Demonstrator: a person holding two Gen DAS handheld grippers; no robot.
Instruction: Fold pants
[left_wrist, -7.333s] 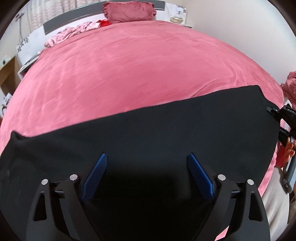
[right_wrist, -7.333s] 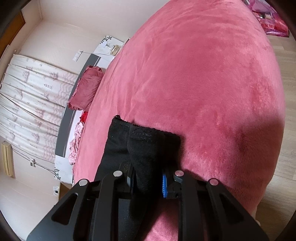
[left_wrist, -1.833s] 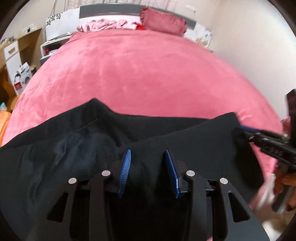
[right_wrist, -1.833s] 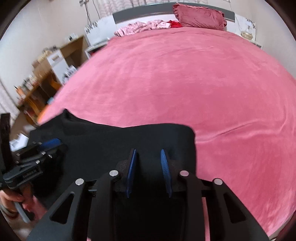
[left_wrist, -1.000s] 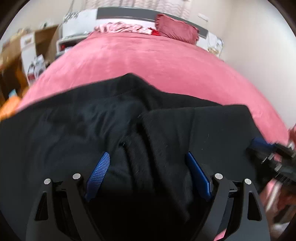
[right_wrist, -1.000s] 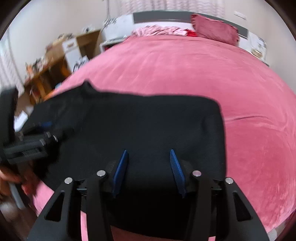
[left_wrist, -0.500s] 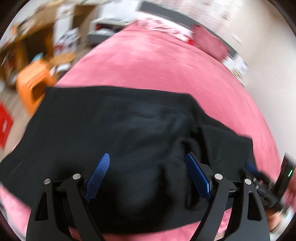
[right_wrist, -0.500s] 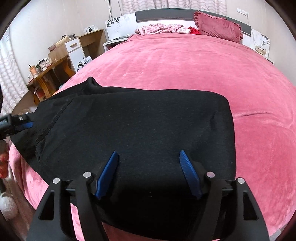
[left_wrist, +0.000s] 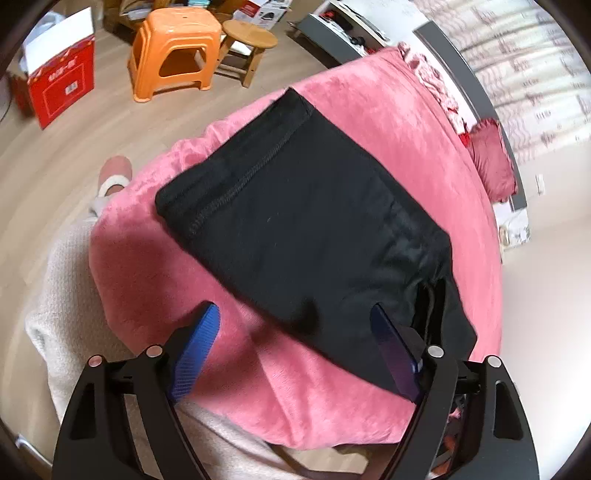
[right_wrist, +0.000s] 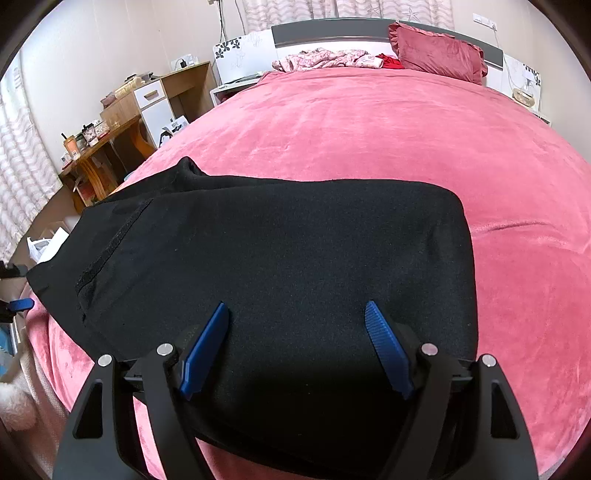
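Note:
The black pants (left_wrist: 303, 229) lie folded flat on the pink bed cover (left_wrist: 406, 122), near the bed's front edge. They also fill the middle of the right wrist view (right_wrist: 280, 258), with a stitched hem at the left. My left gripper (left_wrist: 295, 336) is open and empty, above the pants' near edge and the bed's corner. My right gripper (right_wrist: 295, 332) is open and empty, just above the pants' near part. The tip of the left gripper (right_wrist: 18, 304) shows at the right wrist view's left edge.
An orange stool (left_wrist: 173, 51), a small wooden stool (left_wrist: 247, 40) and a red box (left_wrist: 62, 85) stand on the floor left of the bed. A wooden desk (right_wrist: 110, 129) stands at the left. A red pillow (right_wrist: 436, 51) and pink clothes (right_wrist: 325, 59) lie at the headboard.
Both grippers have let go of the pants and opened wide. The left gripper has swung left and back toward the bed's corner. The pants now lie still, folded.

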